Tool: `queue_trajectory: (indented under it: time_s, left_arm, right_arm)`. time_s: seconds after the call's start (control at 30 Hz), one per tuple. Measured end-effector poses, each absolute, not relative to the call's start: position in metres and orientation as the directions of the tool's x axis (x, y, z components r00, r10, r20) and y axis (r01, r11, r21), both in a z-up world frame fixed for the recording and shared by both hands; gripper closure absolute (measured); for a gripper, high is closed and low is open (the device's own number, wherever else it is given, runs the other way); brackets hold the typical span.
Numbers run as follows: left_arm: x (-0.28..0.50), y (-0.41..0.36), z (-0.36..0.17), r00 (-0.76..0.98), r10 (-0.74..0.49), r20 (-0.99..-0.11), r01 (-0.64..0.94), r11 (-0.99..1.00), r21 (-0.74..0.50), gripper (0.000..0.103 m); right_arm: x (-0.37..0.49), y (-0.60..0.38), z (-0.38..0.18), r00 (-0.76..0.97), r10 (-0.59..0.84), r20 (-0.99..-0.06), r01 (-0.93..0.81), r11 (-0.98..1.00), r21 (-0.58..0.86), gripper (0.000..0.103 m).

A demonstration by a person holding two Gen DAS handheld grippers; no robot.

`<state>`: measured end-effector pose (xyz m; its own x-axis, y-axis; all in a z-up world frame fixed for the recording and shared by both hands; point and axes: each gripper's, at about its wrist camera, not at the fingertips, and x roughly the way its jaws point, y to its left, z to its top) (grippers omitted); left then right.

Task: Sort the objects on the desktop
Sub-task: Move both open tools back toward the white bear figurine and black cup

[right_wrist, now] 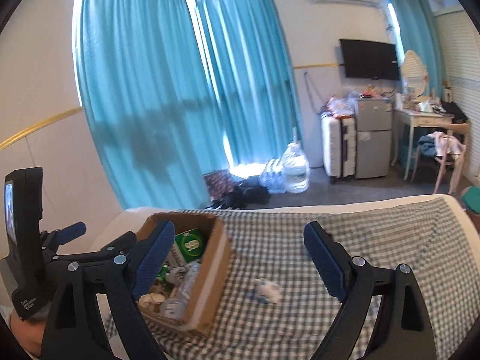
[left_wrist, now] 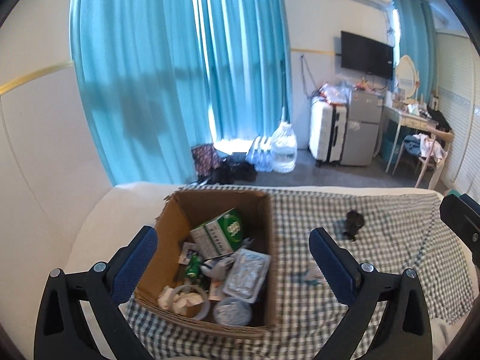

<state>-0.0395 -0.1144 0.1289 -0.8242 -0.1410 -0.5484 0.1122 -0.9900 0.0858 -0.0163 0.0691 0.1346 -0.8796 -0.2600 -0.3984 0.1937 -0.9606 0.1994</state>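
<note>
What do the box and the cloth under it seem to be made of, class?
Box: brown corrugated cardboard, matt; its torn rim and the ribbed front edge show this.
Cloth: woven fabric, probably cotton, matt; it has a green and white check and soft wrinkles.

Both tongs, left [left_wrist: 233,247] and right [right_wrist: 239,244], had black frames, blue ribbed pads [left_wrist: 136,265] and silver screws [left_wrist: 367,267].
</note>
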Motion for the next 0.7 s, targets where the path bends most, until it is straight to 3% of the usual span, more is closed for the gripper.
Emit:
queue_trajectory:
  time_s: [0.37,0.7]
  left_arm:
    - [-0.029,-0.039,0.117,-0.840,-0.094,-0.535,0.034,-0.992,0.121,0.000]
    - [-0.053,0.003,0.059,-0.793,-0.066,-0.606,-0.037,-0.987,0.156,0.000]
  right_arm:
    - [0.013,0.158,0.135,-0.923,-0.127,-0.362,0.032,-0.965,0.259,0.008]
    - [-0.013,0.194,0.084,-0.893,-0.064,-0.445,-0.049,-0.970,0.238,0.007]
